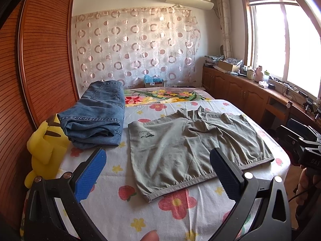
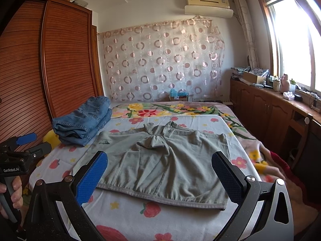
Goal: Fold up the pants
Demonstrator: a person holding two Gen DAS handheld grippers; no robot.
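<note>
A pair of grey-green shorts (image 1: 192, 150) lies spread flat on the bed (image 1: 120, 210), on a white sheet printed with red and yellow flowers. The elastic waistband faces the person, the two legs point toward the far wall, and the crotch is bunched into a small ridge in the middle. A small dark logo sits on the left leg.

The left gripper (image 1: 158, 172) hovers above the near edge of the bed with its blue-padded fingers (image 1: 90, 176) spread wide and nothing between them. In its own view the waistband's left end lies between the two fingers and just ahead of them, not touching either one. A fingertip of the person shows at the bottom edge of that view.

The right gripper (image 2: 159, 174) is likewise released, its fingers wide apart and empty. In its own view the waistband runs across the gap between the fingers, with the shorts (image 2: 162, 160) lying below and ahead of them. From this view the left gripper (image 2: 30, 142) appears at the far left, held by a hand (image 2: 15, 190) around its grey handle, off the left side of the shorts.

A folded pile of blue jeans (image 1: 94, 118) sits on the bed to the left of the shorts, close but apart from them. A yellow plush toy (image 1: 46, 148) leans at the bed's left edge, just beside the jeans and against the wooden wardrobe (image 1: 40, 60).
</note>
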